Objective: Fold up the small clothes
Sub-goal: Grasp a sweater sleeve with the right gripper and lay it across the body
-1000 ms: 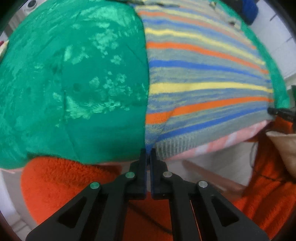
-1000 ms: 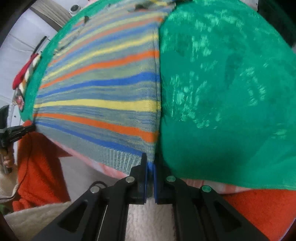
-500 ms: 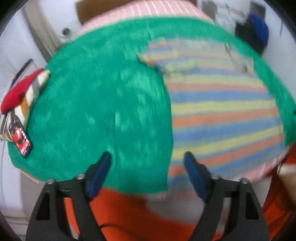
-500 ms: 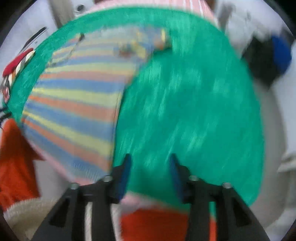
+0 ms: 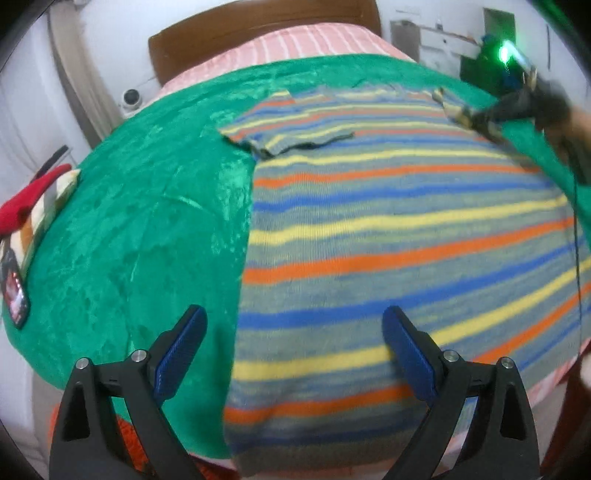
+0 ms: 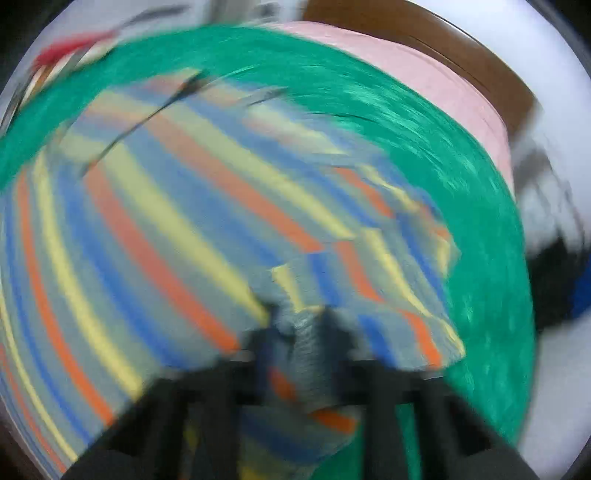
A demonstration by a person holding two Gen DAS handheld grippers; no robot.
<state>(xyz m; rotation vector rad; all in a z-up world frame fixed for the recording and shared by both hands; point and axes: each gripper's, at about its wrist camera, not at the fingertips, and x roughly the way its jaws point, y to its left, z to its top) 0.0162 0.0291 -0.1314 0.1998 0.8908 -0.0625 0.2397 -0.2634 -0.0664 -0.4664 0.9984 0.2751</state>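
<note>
A: Left wrist view first?
B: Left gripper (image 5: 293, 354) has its jaws spread wide and opening further, blue pads (image 5: 181, 352) on show. Nothing pinched. The striped sweater (image 5: 388, 258) lies flat under the gap, and its left edge runs between the two fingers.
A: Where is the sweater overall?
B: It fills the centre out to 3 o'clock, spread on the green blanket (image 5: 140, 240). One short sleeve (image 5: 280, 131) lies folded in over the body at about 12 o'clock. The hem is at 6 o'clock, near the bed's front edge.
A: Anything else there?
B: Pink striped sheet (image 5: 317, 38) and brown headboard (image 5: 258, 22) at 12. A red and striped item (image 5: 26, 206) at 9. Right gripper (image 5: 471, 118) at 2 o'clock, blurred, tips on the sweater's far right corner.
A: Right wrist view?
B: Heavy motion blur. Right gripper (image 6: 301, 332) has its jaws pressed together on a bunched fold of the striped sweater (image 6: 166, 240), at 6 o'clock. The cloth is lifted and creased around the pinch.
A: Background?
B: Green blanket (image 6: 461, 203) from 12 round to 4, pink sheet (image 6: 443, 88) and headboard (image 6: 424, 44) at 1 o'clock.
</note>
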